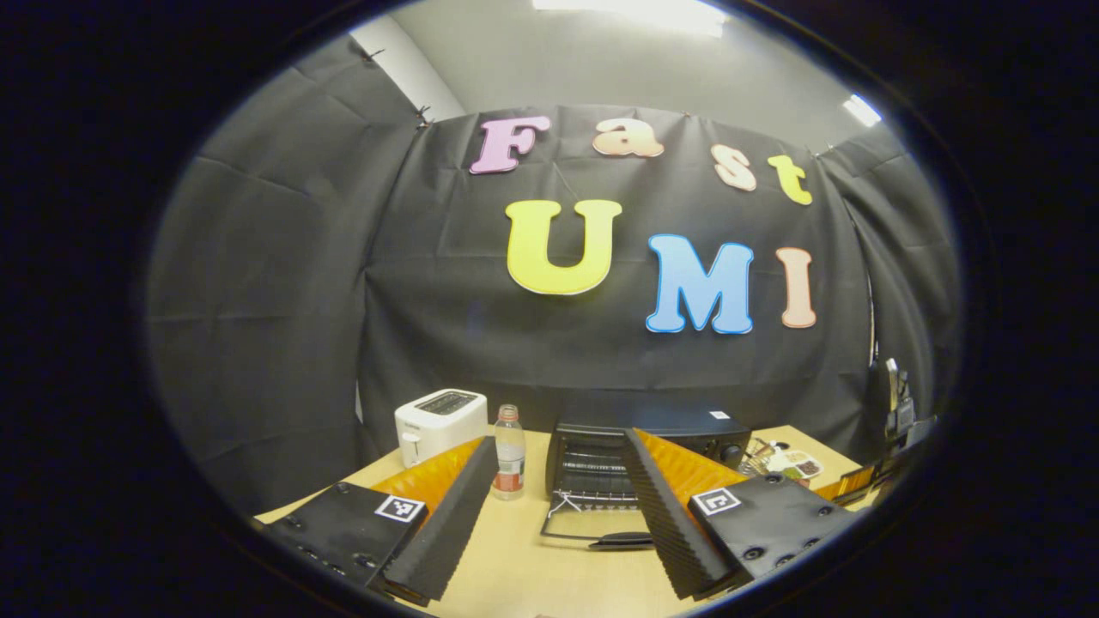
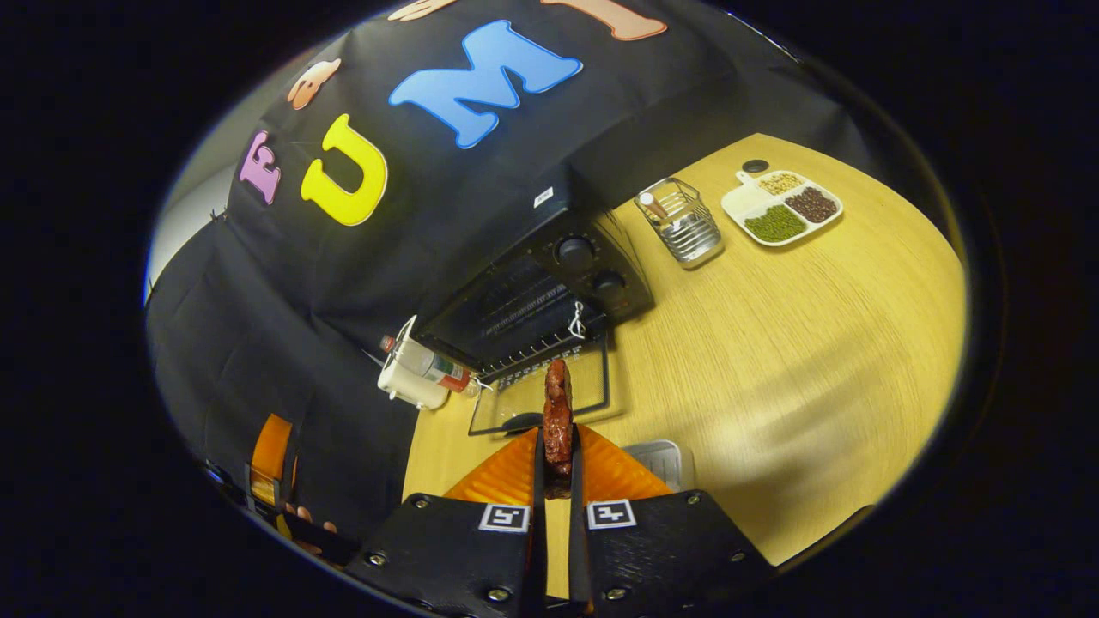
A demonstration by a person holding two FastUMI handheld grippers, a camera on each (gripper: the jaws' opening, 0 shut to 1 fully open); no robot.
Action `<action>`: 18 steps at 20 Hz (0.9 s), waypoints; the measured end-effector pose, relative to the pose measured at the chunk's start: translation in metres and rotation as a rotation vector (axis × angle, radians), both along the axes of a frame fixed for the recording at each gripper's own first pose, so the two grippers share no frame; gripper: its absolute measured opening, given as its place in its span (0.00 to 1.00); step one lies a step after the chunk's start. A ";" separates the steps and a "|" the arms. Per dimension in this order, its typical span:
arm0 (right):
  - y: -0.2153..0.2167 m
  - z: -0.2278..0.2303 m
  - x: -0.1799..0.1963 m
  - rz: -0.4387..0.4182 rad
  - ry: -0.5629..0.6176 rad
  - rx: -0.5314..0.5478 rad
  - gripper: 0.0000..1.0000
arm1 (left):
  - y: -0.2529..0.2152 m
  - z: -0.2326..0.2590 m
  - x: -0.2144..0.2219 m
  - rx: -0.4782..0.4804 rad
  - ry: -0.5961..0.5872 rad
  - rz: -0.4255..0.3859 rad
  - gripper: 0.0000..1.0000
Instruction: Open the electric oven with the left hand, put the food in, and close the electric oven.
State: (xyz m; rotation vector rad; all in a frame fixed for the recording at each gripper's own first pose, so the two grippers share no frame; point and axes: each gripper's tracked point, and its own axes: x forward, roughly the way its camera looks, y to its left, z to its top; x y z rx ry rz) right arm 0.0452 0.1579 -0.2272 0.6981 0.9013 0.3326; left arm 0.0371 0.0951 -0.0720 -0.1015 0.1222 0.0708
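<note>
Left gripper view, left to right: ahead and to the left of the left tool [image 1: 558,524] stand a white toaster [image 1: 440,423] and, beside it, a bottle [image 1: 509,452] with a red cap and label. Directly ahead, between the fingers, sits the electric oven [image 1: 646,451] with its door [image 1: 592,524] dropped flat onto the bench [image 1: 532,575], handle nearest the tool. The left tool is released, its jaws spread wide and grasping nothing. Far right of it, a divided plate [image 1: 798,466] lies on the bench.

Right gripper view, left to right: far left and low, a hand [image 2: 305,519] holds an orange-sided tool, cut off by the view's edge. The toaster and bottle stand to the left of the open oven. The right tool [image 2: 558,468] is clenched on the food [image 2: 557,421], a reddish-brown strip held upright between both fingers, which points toward the oven mouth from above the lowered door. A pale tray [image 2: 659,459] lies just right of the fingers; a wire rack [image 2: 681,221] and the divided plate sit well to the right.

Step in hand, as judged: the oven is open and the food is on approach. The next move calls for carrying the strip over the door onto the oven's rack, releasing it, then lifting the door shut.

The oven's interior is dark and hard to make out; the food's lower end is hidden between the fingers.
</note>
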 end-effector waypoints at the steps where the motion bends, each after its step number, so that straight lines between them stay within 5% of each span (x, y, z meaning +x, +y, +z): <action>1: 0.009 0.002 0.009 -0.010 -0.006 0.014 0.10 | 0.003 -0.001 0.004 0.001 0.001 -0.002 0.97; 18: 0.128 -0.040 0.138 -0.163 -0.063 0.141 0.10 | 0.098 -0.031 0.040 0.060 0.068 0.049 1.00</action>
